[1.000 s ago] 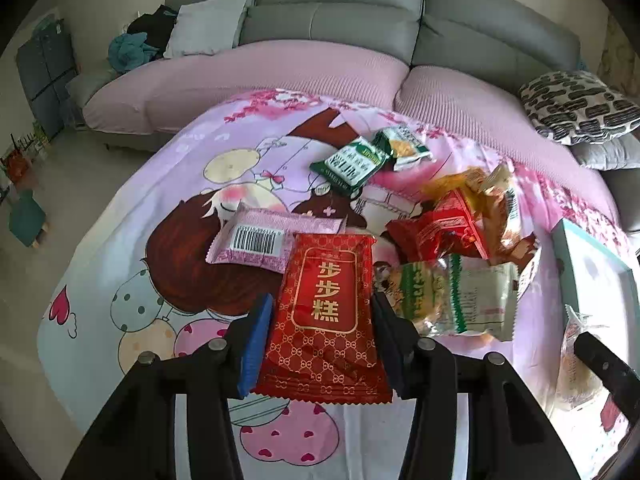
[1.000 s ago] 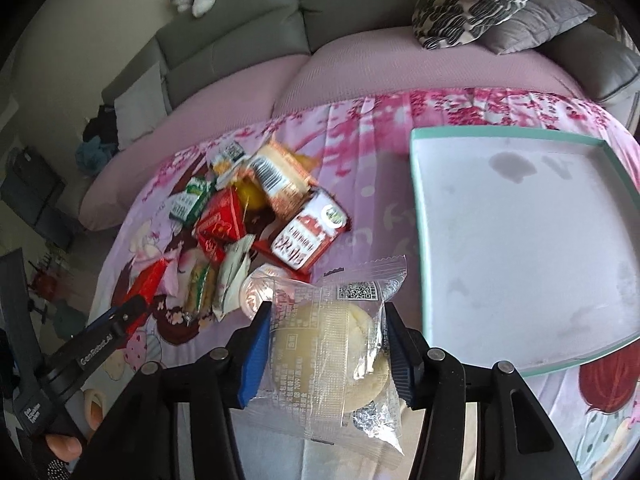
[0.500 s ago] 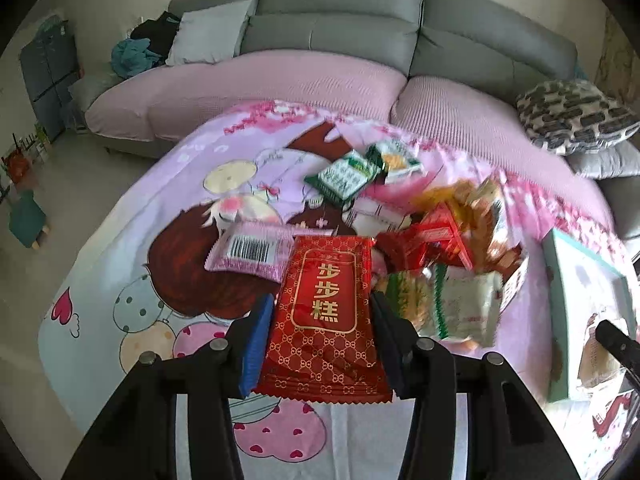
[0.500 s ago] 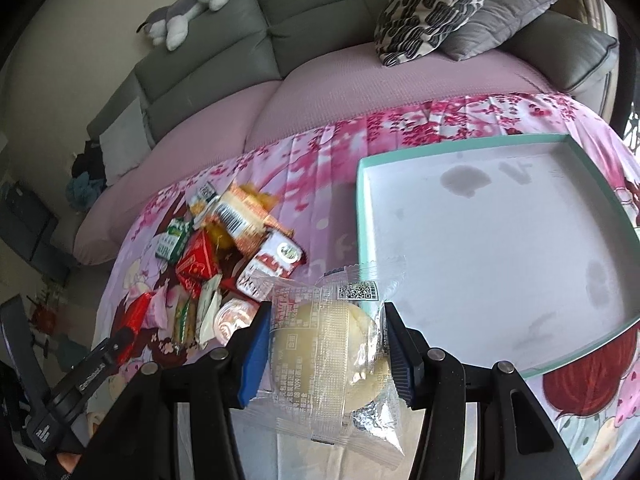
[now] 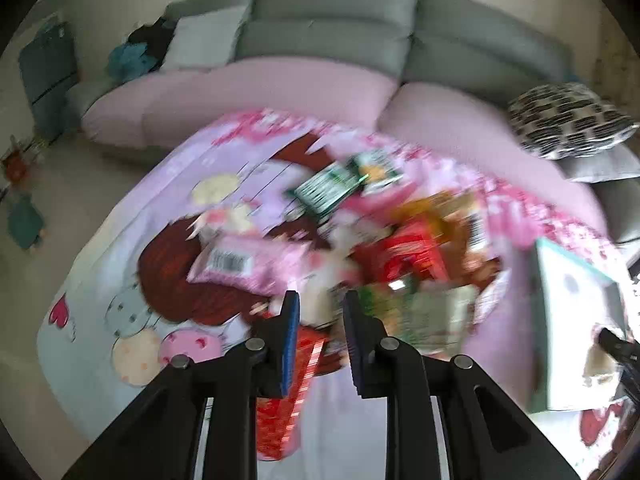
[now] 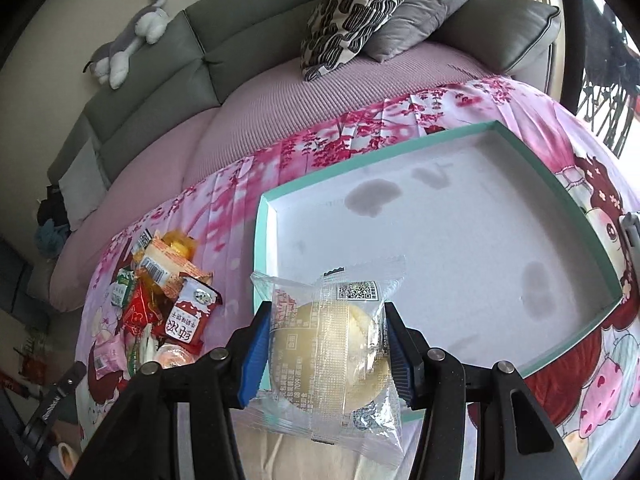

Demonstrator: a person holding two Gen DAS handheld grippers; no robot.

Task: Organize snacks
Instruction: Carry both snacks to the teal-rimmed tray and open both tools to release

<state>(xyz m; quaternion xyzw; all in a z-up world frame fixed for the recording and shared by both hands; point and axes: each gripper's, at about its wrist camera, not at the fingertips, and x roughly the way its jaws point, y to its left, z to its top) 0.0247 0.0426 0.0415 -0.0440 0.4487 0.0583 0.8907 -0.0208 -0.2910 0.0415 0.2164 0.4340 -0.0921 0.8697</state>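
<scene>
Your right gripper point(image 6: 326, 354) clamps the clear-wrapped round yellow cake point(image 6: 328, 344) over the shallow teal-rimmed white box point(image 6: 516, 136), ready to drop; your left gripper point(image 5: 320, 336) has just snapped closed, its red foil packet point(image 5: 286, 400) slipping below.

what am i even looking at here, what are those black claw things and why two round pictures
No robot here: a person holds a two-finger gripper in each hand, and each carries a fisheye camera looking along its fingers, hence two round pictures.

The right wrist view shows the right gripper clamped on a clear packet with a round yellow cake, at the near edge of an empty teal-rimmed box.

The left wrist view is blurred. The left gripper has just been closing, with the red packet now low between its jaws; whether the pads grip it is unclear.

Everything lies on a pink cartoon cloth before a grey sofa, with a pile of snack packets left of the box.
</scene>
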